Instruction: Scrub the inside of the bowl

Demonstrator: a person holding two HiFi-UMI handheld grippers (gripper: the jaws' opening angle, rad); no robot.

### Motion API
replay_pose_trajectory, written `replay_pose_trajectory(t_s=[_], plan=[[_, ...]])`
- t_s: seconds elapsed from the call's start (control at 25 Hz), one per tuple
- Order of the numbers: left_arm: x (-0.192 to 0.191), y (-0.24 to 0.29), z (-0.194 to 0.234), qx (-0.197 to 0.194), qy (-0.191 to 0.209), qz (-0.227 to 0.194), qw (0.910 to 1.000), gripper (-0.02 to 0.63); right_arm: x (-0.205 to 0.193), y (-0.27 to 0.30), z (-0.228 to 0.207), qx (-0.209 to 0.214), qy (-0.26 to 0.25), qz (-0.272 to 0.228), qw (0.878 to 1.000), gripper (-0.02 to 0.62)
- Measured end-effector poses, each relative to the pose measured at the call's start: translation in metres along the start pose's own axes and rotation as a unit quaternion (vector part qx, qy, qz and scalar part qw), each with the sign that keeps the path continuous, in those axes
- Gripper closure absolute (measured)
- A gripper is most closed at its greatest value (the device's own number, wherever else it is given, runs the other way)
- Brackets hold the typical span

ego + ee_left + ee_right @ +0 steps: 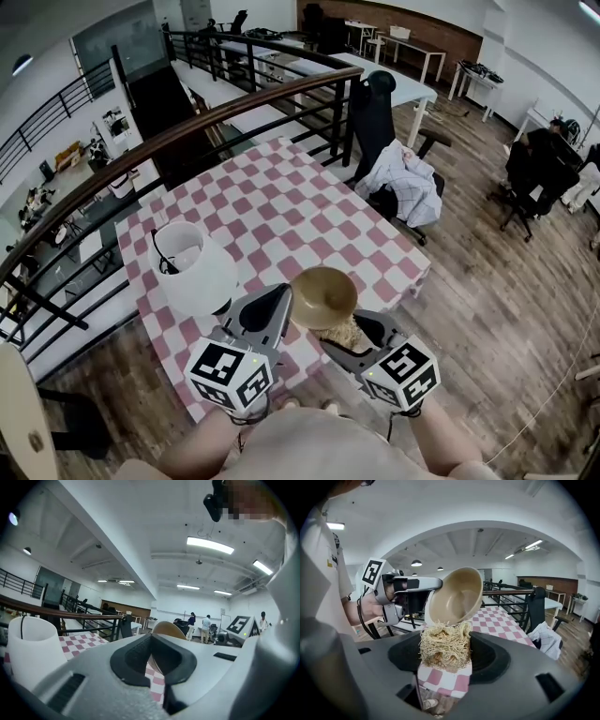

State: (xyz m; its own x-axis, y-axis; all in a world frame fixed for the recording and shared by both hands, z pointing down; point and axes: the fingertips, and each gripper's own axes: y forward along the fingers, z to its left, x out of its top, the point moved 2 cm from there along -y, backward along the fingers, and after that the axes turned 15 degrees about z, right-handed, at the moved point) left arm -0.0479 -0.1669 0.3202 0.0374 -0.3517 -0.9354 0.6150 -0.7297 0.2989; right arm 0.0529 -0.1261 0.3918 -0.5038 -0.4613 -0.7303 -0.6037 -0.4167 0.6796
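A tan bowl (323,295) hangs tilted above the near edge of the checkered table (281,211). My left gripper (281,298) is shut on its rim from the left. The left gripper view shows my jaws (152,656) clamped on the bowl's edge (168,629). My right gripper (361,323) is shut on a straw-coloured fibre scrubber (342,334) just below the bowl. In the right gripper view the scrubber (444,649) fills my right gripper (444,657). Its top reaches the lower rim of the bowl (457,597), whose inside faces this camera. The left gripper (410,585) holds it there.
A white jug (192,267) with dark things inside stands on the table to the left, close to the left gripper. A dark railing (187,131) runs behind the table. An office chair (394,159) draped with cloth stands at the far right corner. Wooden floor lies on the right.
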Motion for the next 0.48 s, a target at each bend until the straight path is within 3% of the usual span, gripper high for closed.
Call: replay_pose_trajectory(t_s=[0.28,0.48], plan=[[0.002,-0.001,-0.008,0.013,0.003,-0.018,0.9997,0.589,0.007,0.020,0.020,0.050,0.084,-0.040,0.994,0.333],[0.002,0.001,-0.007,0.012,0.002,-0.016,0.9998,0.589,0.013,0.025,0.024,0.056,0.112,-0.067,0.990,0.333]])
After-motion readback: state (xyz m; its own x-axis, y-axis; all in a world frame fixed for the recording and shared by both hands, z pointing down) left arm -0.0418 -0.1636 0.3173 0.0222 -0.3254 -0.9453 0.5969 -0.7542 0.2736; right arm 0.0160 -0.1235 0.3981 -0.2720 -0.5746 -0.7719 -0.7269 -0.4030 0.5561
